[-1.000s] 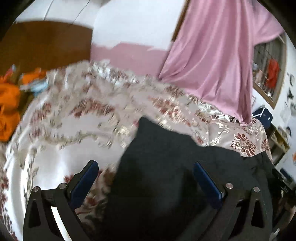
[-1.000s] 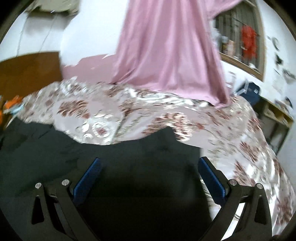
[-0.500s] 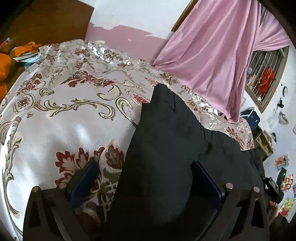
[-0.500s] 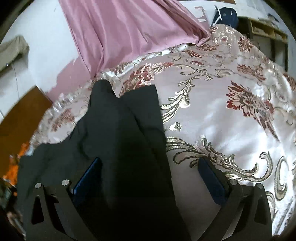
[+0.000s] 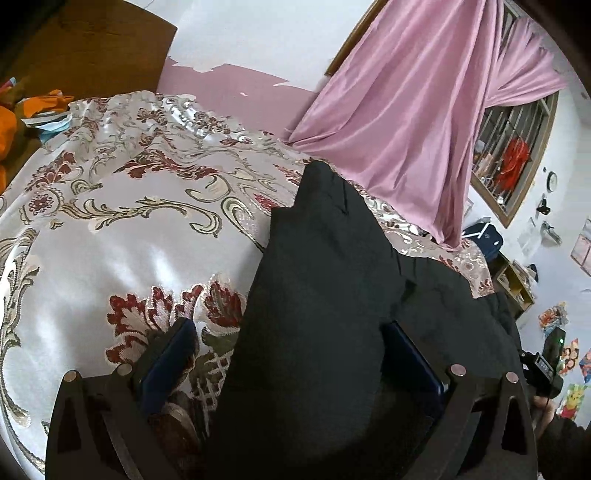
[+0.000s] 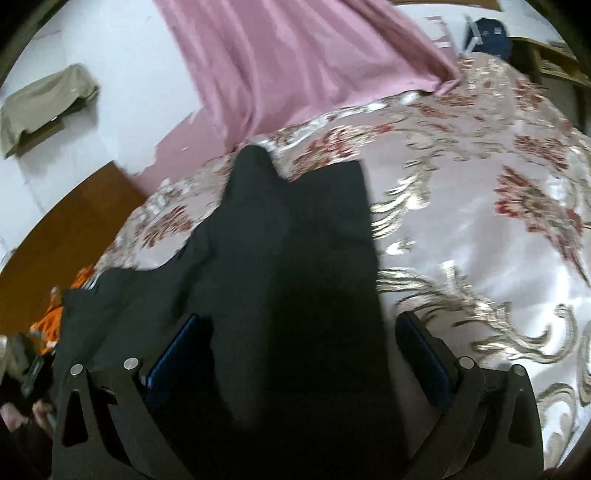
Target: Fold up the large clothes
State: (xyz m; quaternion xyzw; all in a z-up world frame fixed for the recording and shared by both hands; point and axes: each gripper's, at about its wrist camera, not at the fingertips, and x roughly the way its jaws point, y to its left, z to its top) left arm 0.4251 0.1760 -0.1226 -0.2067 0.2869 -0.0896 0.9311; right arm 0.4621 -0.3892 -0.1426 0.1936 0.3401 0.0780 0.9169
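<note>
We work over a bed spread with a glossy cream bedcover (image 5: 122, 258) woven with dark red flowers and pale gold scrolls. Behind it, a pink curtain (image 5: 417, 110) hangs down to the far edge of the bed, beside a barred window (image 5: 513, 147). The wall (image 5: 240, 33) is white above and pink below, and a brown wooden headboard (image 5: 92, 48) stands at the left end, with orange cloth (image 5: 40, 103) heaped near it. In the right wrist view we also see a khaki cloth (image 6: 44, 107) draped on a wall shelf. The dark garment (image 5: 321, 277) lies flat on the bedcover, reaching away from us toward the curtain, its far end rising to a narrow tip next to a squared edge. Our left gripper (image 5: 291, 354) has its blue-padded fingers spread wide, one over the bare bedcover and one over the fabric, so the garment's near left edge runs between them. Our right gripper (image 6: 299, 350) is likewise spread, its left finger over the garment and its right finger just past the garment's right edge; this view is somewhat blurred. We cannot tell whether either tool touches the fabric.
</note>
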